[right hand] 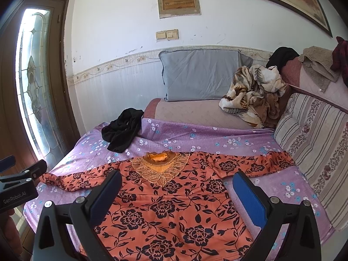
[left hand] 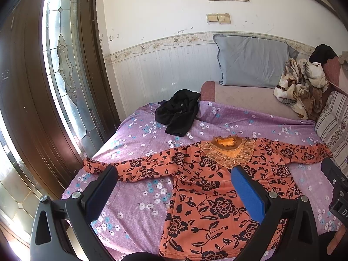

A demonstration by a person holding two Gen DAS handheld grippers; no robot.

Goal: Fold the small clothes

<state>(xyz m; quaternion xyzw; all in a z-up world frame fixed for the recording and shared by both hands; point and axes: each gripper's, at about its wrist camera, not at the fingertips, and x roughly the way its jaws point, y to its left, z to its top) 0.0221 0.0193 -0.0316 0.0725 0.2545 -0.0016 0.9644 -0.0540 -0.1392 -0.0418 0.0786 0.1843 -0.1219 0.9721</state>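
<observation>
An orange top with black flowers (left hand: 208,195) lies flat and face up on the purple flowered sheet (left hand: 134,195), sleeves spread left and right, lace collar (left hand: 226,150) at the far end. It also shows in the right wrist view (right hand: 171,208). My left gripper (left hand: 174,174) is open and empty, held above the top's left side and left sleeve. My right gripper (right hand: 178,178) is open and empty, held above the top's body. The right gripper also shows at the right edge of the left wrist view (left hand: 335,187); the left one shows at the left edge of the right wrist view (right hand: 17,180).
A crumpled black garment (left hand: 178,113) lies at the sheet's far left. A grey pillow (left hand: 252,61) leans on the wall. A beige patterned blanket (left hand: 300,84) is heaped at the back right. A striped cushion (right hand: 313,143) borders the right side. A glass-paned door (left hand: 61,65) stands left.
</observation>
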